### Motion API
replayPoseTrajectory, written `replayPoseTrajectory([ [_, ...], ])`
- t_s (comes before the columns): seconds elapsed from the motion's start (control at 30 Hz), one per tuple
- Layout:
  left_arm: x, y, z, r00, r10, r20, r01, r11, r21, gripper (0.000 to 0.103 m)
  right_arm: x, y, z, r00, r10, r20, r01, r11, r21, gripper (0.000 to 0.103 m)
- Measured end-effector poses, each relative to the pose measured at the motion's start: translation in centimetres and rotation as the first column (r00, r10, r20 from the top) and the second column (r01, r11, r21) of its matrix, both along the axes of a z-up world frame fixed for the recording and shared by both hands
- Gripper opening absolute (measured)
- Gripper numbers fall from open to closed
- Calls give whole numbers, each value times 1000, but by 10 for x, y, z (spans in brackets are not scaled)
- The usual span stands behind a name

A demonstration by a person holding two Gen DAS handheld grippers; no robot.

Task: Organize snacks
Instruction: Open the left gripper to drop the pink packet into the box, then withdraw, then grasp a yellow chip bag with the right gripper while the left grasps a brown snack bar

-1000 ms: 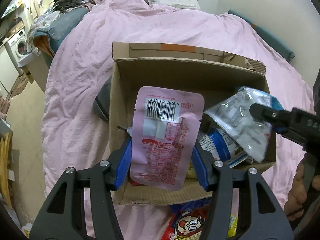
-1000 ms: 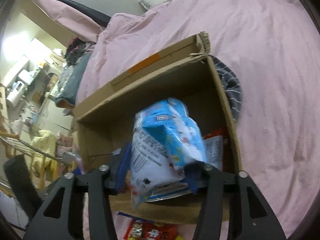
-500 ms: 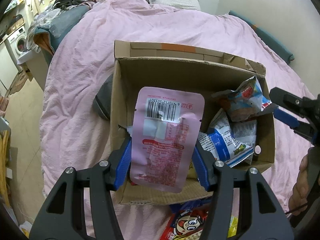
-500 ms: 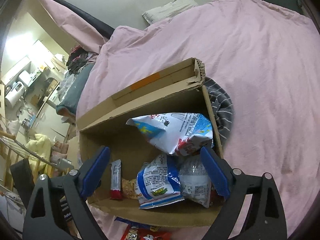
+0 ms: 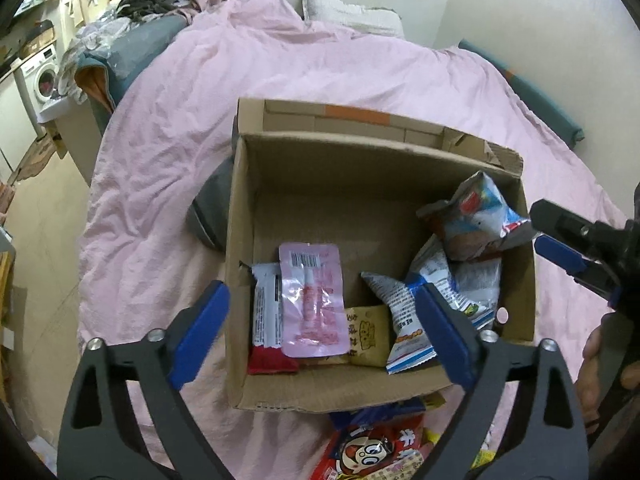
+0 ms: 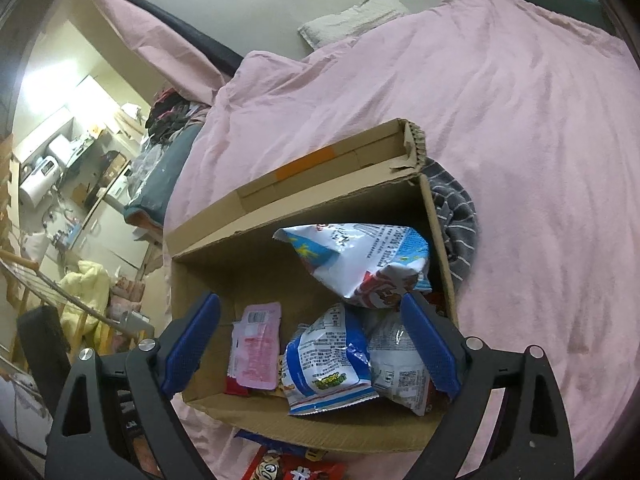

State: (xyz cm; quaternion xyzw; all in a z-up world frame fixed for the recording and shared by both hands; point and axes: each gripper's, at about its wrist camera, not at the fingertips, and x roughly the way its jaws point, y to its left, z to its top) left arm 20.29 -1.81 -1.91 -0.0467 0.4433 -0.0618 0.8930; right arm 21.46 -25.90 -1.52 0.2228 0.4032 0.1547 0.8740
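Note:
An open cardboard box [image 5: 400, 176] [image 6: 304, 196] sits on the pink bed. A pink pouch [image 5: 312, 300] [image 6: 256, 348] lies flat inside at the left, on a red and white bar [image 5: 266, 320]. Blue and white snack bags [image 5: 432, 296] [image 6: 328, 364] and a larger bag [image 5: 476, 216] [image 6: 360, 260] lie at the right. My left gripper [image 5: 320, 328] is open and empty above the box's near side. My right gripper [image 6: 312, 344] is open and empty above the box; it shows in the left wrist view [image 5: 568, 244] at the right.
A red cartoon snack pack [image 5: 372, 448] [image 6: 296, 470] lies on the pink duvet [image 5: 168, 136] in front of the box. A grey striped cloth [image 6: 460, 224] lies under the box's right side. Bed edge and cluttered floor are at the left.
My left gripper opened and the pink pouch dropped into the box. My right gripper had released the blue and white bag, which now rests in the box.

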Motion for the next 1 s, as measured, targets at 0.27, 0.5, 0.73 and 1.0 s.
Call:
replayPoseTrajectory([
  [0.27,-5,6,7,1000,14,8,-14,1000,-15,93,-10,4,6,1000,13,10,-13,1000,-29,94],
  [0.5,-19,13,16,999,23,35,-22,1000,-12,93,-33,1,9,1000,11,-5,-11,999,-36,94],
  [0.73,-38,23,28,997,33,65,-31,999,-38,93,-54,1,11,1000,12,-9,-12,999,-52,94],
  [1.0,-59,43,36,991,94,91,-87,993,-78,103,-79,-15,1,997,-40,-61,39,999,-17,94],
])
